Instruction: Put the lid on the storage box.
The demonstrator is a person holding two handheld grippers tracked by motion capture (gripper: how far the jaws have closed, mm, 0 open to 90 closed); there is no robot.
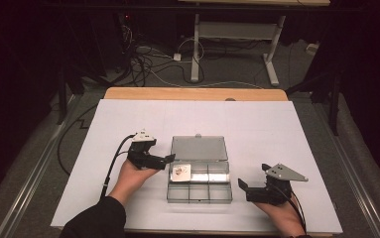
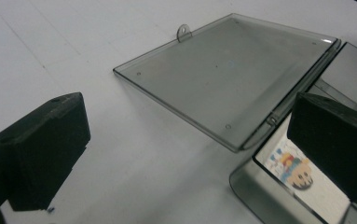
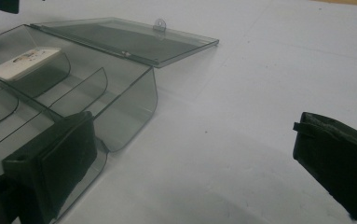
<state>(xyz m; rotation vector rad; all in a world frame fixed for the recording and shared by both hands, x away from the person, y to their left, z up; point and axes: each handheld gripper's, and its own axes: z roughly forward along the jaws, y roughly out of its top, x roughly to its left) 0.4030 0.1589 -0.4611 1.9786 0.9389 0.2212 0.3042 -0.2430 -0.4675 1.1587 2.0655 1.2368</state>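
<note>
A clear plastic compartment box (image 1: 199,194) stands in the middle of the table with its lid (image 1: 199,148) folded flat behind it. A small white card with a colourful picture (image 1: 181,172) lies in its back-left compartment; the other compartments look empty. My left gripper (image 1: 158,152) is open at the box's back-left corner. In the left gripper view (image 2: 188,154) one jaw hangs over the card (image 2: 292,170) and the other over the table beside the lid (image 2: 232,70). My right gripper (image 1: 254,176) is open, just right of the box. In the right gripper view (image 3: 195,158) one jaw is by the box's near corner (image 3: 134,93).
A white sheet (image 1: 277,129) covers the table, with a wooden strip (image 1: 192,93) showing at the far edge. Beyond it the floor holds cables and the legs of another table (image 1: 195,54). There is bare sheet to the left, right and behind the box.
</note>
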